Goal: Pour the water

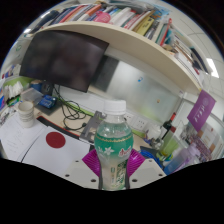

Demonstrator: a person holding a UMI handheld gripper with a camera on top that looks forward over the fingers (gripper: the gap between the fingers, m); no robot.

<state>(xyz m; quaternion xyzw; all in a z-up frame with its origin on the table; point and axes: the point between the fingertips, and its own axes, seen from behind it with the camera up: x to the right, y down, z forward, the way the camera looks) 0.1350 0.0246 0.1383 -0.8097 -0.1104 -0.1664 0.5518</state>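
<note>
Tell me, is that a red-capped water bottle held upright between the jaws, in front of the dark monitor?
Not quite: the gripper view shows the water bottle has a white cap, not red. It does stand upright between the jaws, with the dark monitor behind it.

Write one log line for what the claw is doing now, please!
task: pour water | claw: shut on water bottle | bottle: upright, white cap on | pouring: not started | behind: cluttered desk, dark monitor
</note>
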